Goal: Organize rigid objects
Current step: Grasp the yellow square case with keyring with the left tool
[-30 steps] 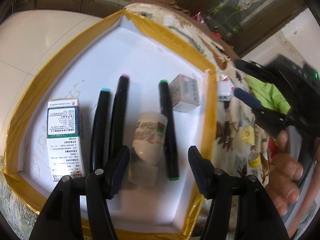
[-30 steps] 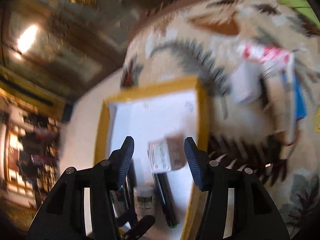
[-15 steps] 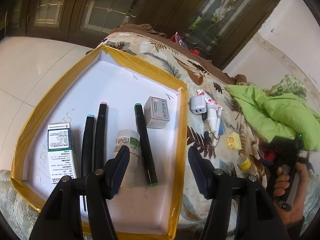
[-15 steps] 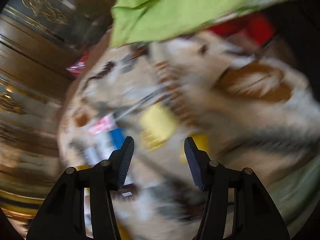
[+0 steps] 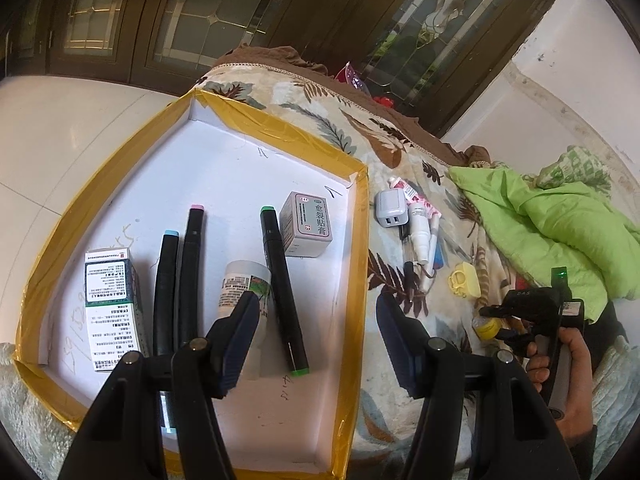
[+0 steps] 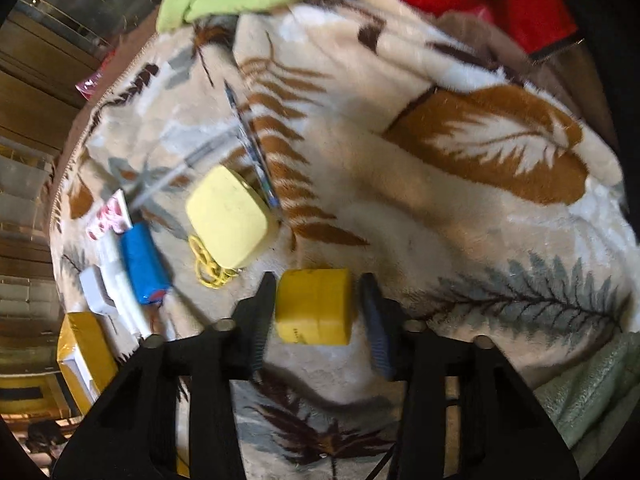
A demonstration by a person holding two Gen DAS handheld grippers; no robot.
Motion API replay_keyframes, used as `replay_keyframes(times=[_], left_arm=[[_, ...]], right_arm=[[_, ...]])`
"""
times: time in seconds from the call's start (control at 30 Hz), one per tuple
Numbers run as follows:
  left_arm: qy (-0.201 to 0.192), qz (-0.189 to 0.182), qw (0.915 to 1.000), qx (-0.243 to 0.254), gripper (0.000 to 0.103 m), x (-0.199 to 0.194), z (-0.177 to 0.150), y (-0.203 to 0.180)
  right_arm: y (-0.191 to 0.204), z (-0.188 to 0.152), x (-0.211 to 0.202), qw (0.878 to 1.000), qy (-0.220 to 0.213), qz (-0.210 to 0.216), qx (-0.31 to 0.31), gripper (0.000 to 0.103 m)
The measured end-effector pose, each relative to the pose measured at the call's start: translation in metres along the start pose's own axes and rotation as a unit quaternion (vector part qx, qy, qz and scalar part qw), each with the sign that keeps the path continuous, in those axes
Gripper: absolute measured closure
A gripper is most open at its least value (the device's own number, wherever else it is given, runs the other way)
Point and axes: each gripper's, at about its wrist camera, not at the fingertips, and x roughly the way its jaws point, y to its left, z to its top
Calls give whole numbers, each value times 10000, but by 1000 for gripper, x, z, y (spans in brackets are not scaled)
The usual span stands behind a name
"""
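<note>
A small yellow jar [image 6: 314, 306] lies on the leaf-patterned blanket between the fingers of my right gripper [image 6: 316, 284]. Its jaws are closing; the left pad is at the jar's side and a thin gap shows on the right. In the left wrist view that gripper [image 5: 496, 320] is at the right, held by a hand. My left gripper [image 5: 316, 304] hovers open and empty over the near right part of the yellow-rimmed white tray [image 5: 362, 240]. In the tray lie three black markers [image 5: 280, 280], a white bottle [image 5: 244, 280], a white box [image 5: 307, 224] and a green-and-white box [image 5: 110, 308].
On the blanket beside the tray lie a white charger [image 5: 390, 208], small tubes and pens [image 5: 420, 232], a blue object [image 6: 142, 264] and a yellow case [image 6: 230, 220] with a yellow chain. A green cloth [image 5: 540, 220] is heaped at the right; a red cloth [image 6: 500, 4] lies behind.
My right gripper swung away from the tray, came down over the blanket to the yellow jar, and its jaws narrowed around it. My left gripper rose a little, widening its view.
</note>
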Motion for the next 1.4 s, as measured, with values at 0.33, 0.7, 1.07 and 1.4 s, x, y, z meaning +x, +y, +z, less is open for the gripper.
replay_keyframes(times=[0.33, 0.7, 1.07, 1.4], left_arm=[[614, -768, 9951, 78, 33, 8, 7, -60], [1999, -326, 9715, 1234, 30, 134, 9, -215], [2061, 169, 9685, 1386, 30, 221, 7, -265], [2141, 551, 9559, 1935, 51, 256, -9, -272]], right_arm=[[-13, 4, -38, 9935, -555, 898, 418, 68], [-50, 7, -56, 9686, -1213, 1588, 1481, 68], [-79, 18, -43, 9576, -1457, 1584, 1916, 67], [-87, 24, -33, 9563, -1395, 1618, 1997, 67]])
